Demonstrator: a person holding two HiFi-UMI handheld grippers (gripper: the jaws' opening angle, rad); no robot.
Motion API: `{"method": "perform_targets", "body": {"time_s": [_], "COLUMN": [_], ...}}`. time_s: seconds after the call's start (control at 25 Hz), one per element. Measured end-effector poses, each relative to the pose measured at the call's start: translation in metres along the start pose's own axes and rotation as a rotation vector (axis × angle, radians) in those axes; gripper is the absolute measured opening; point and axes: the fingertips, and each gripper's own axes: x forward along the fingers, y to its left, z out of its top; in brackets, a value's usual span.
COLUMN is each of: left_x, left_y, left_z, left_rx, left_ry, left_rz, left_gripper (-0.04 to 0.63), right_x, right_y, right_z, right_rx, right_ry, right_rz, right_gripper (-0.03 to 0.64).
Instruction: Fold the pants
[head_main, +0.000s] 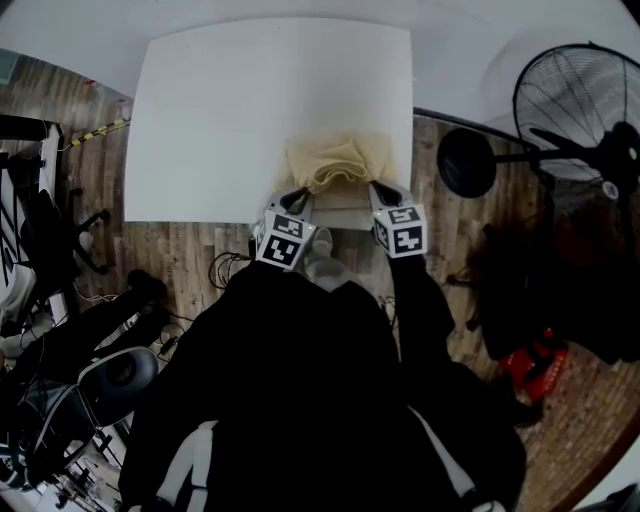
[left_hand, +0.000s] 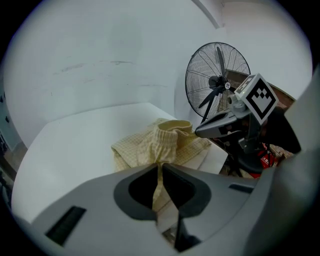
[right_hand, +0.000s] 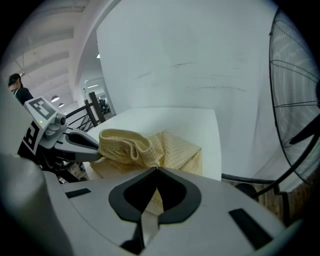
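Pants (head_main: 338, 160), pale yellow and checked, lay bunched on the white surface (head_main: 220, 110), right at its near edge and toward the right corner. The waistband was rolled up into a loose ridge along the near side of the heap. A wide stretch of the surface lay open to the left of the cloth and beyond it. To the right there was only a narrow strip before the edge. A black fan (head_main: 575, 110) stood on the wooden floor (head_main: 190, 250) just off that right edge, its round base near the corner.

Left tool (head_main: 296, 200) had its jaws pressed together on a thin fold of the pants at the left of the heap. Right tool (head_main: 383, 192) was likewise closed, pinching cloth at the right of the heap. The two tools sat near each other, apart, with the rolled waistband between them.
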Motion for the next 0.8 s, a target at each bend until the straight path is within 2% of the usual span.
{"method": "perform_targets", "body": {"time_s": [0.24, 0.36, 0.52, 0.8], "left_x": [0.001, -0.007, -0.022, -0.038], "left_y": [0.000, -0.001, 0.004, 0.012], "left_z": [-0.019, -0.023, -0.017, 0.004], "left_rx": [-0.005, -0.036, -0.123, -0.180], "left_ry": [0.040, 0.038, -0.002, -0.074], "left_rz": [0.010, 0.005, 0.014, 0.028], "left_gripper": [0.030, 0.048, 0.049, 0.049], "right_x": [0.003, -0.003, -0.015, -0.025], "right_y": [0.002, 0.004, 0.002, 0.013], "right_z": [-0.022, -0.027, -0.021, 0.004], "right_rx": [0.017, 0.037, 0.064, 0.076], "right_ry": [0.058, 0.058, 0.024, -0.039], "right_rz": [-0.015, -0.019, -0.032, -0.007], "right_gripper": [0.006, 0.006, 0.006, 0.006]}}
